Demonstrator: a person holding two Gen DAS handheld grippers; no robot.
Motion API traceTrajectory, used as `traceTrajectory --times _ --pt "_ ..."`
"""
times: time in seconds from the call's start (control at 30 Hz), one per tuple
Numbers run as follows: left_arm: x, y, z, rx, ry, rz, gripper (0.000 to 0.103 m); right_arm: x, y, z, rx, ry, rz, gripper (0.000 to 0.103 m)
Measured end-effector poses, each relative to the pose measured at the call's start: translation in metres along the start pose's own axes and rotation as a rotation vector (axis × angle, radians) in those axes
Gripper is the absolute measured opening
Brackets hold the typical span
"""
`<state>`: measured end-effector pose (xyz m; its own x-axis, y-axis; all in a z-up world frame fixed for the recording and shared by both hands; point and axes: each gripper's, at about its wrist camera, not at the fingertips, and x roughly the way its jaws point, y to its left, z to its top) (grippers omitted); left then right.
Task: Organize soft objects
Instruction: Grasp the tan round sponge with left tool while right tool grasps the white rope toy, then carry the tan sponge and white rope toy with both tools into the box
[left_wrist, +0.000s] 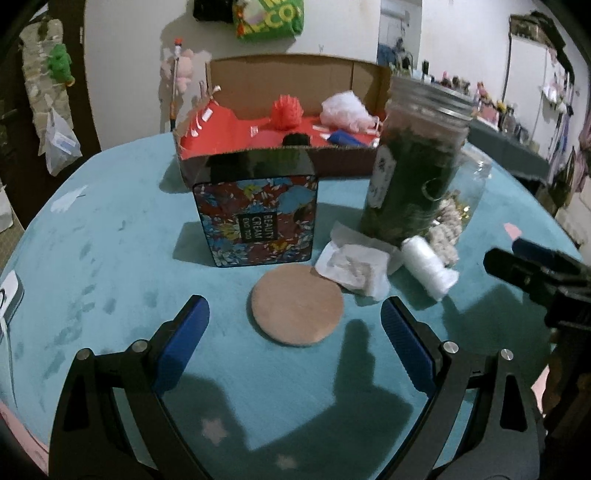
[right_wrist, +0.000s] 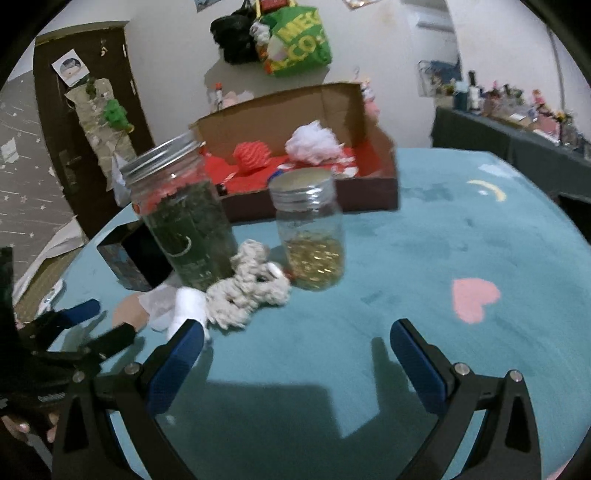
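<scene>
A round tan powder puff (left_wrist: 297, 308) lies on the teal table just ahead of my open, empty left gripper (left_wrist: 295, 325). Beside it are crumpled white tissue (left_wrist: 354, 266), a white roll (left_wrist: 428, 267) and a knotted cream rope (right_wrist: 247, 286). A cardboard box (left_wrist: 288, 162) with red lining stands at the back and holds a red pom-pom (left_wrist: 287, 112) and a white puff (left_wrist: 345, 110). My right gripper (right_wrist: 295, 347) is open and empty, with the rope ahead to its left. The left gripper also shows in the right wrist view (right_wrist: 85, 328).
A floral "Beauty Cream" tin (left_wrist: 258, 218) stands before the box. A tall jar of green matter (left_wrist: 413, 166) and a smaller jar of gold bits (right_wrist: 310, 236) stand beside the soft items. A phone (left_wrist: 9, 295) lies at the left table edge.
</scene>
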<state>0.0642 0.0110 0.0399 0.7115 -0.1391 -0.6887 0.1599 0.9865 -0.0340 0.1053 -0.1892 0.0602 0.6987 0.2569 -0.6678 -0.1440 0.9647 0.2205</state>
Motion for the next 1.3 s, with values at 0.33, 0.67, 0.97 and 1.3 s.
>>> traceTrajectory --times 0.33,0.67,0.97,1.3 --pt "0.028 0.007 0.014 0.08 0.087 -0.015 0.071 0.038 0.009 0.019 0.029 0.109 0.096 0.075" --pt "0.025 0.004 0.012 0.111 0.066 -0.077 0.045 0.03 0.02 0.013 -0.007 0.109 0.156 0.024" --pt "-0.005 -0.001 0.017 0.12 0.008 -0.104 0.044 -0.005 0.013 0.016 -0.031 0.041 0.128 0.024" --pt "-0.018 -0.012 0.02 0.131 -0.016 -0.142 0.044 -0.016 0.006 0.014 -0.03 0.029 0.099 0.024"
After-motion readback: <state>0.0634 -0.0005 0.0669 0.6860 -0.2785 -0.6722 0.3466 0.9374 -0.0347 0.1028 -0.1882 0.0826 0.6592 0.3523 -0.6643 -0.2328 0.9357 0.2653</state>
